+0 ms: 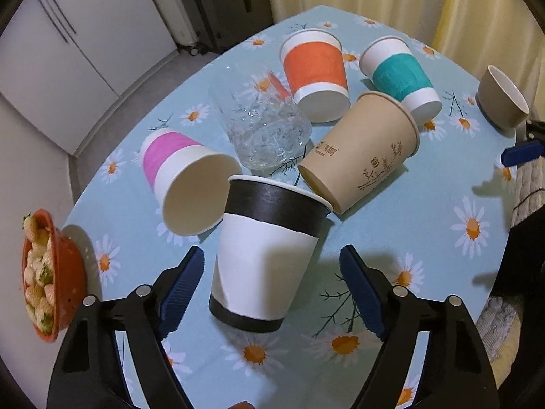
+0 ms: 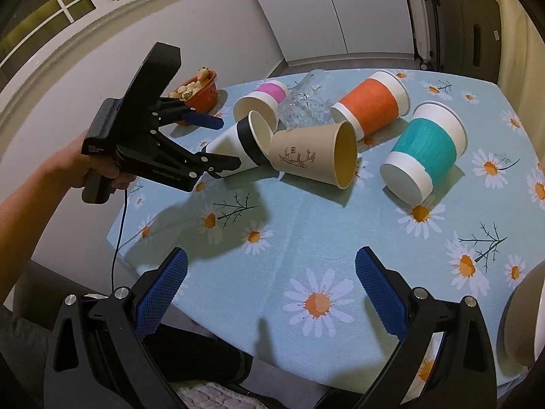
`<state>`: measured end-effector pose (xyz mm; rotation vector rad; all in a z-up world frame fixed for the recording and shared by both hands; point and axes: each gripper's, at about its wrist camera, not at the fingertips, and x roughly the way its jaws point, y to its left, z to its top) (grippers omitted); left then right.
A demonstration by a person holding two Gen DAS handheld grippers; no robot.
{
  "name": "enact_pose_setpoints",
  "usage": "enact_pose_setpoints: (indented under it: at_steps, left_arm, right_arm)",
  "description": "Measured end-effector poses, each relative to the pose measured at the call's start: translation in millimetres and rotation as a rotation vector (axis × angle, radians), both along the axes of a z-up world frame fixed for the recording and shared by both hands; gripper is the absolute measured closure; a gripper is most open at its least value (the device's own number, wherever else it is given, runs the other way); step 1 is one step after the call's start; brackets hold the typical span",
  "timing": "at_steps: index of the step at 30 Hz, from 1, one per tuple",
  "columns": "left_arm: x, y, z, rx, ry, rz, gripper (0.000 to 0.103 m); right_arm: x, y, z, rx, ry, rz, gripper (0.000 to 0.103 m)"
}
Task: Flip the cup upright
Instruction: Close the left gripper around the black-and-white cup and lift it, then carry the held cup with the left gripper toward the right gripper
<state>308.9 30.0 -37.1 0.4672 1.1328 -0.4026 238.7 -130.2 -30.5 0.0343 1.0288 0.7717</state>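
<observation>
A black-and-white paper cup [image 1: 265, 255] lies on its side on the daisy tablecloth [image 1: 425, 225], its base toward me, between the jaws of my open left gripper [image 1: 272, 266]; the pads stand apart from its sides. It also shows in the right wrist view [image 2: 238, 146], with the left gripper [image 2: 214, 146] around its base end. My right gripper [image 2: 270, 266] is open and empty above the near part of the table.
Pink [image 1: 180, 184], orange [image 1: 316, 75], teal [image 1: 402, 75] and kraft [image 1: 364, 150] paper cups and a clear glass [image 1: 262, 126] lie on their sides. A grey cup [image 1: 504, 99] sits far right. A red bowl of food [image 1: 44, 283] stands at the left edge.
</observation>
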Motion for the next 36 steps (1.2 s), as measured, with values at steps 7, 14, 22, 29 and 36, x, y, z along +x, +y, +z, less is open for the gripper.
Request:
enact_pose_setpoints:
  at_steps: [7,14,22,29,36]
  left_arm:
    - [9,1,-10,0.020,0.037,-0.028,0.024]
    - [13,-2,-15,0.034,0.039,-0.042,0.036]
    - [3,-3,-9,0.045,0.039,-0.030,0.037]
    - [-13,5,16,-0.075,0.056,0.081,0.037]
    - [-45,10,30,-0.339,0.120,0.244,0.037]
  right_arm:
    - [3,0,-2,-0.002,0.008,0.007,0.005]
    - [4,-5,-2,0.006,0.014,-0.005,0.005]
    - [6,-12,-1,0.043,0.045,-0.014,0.005]
    - [6,-17,2,0.085,0.056,-0.016,0.005]
    - [1,-22,7,0.142,0.080,-0.002,0.005]
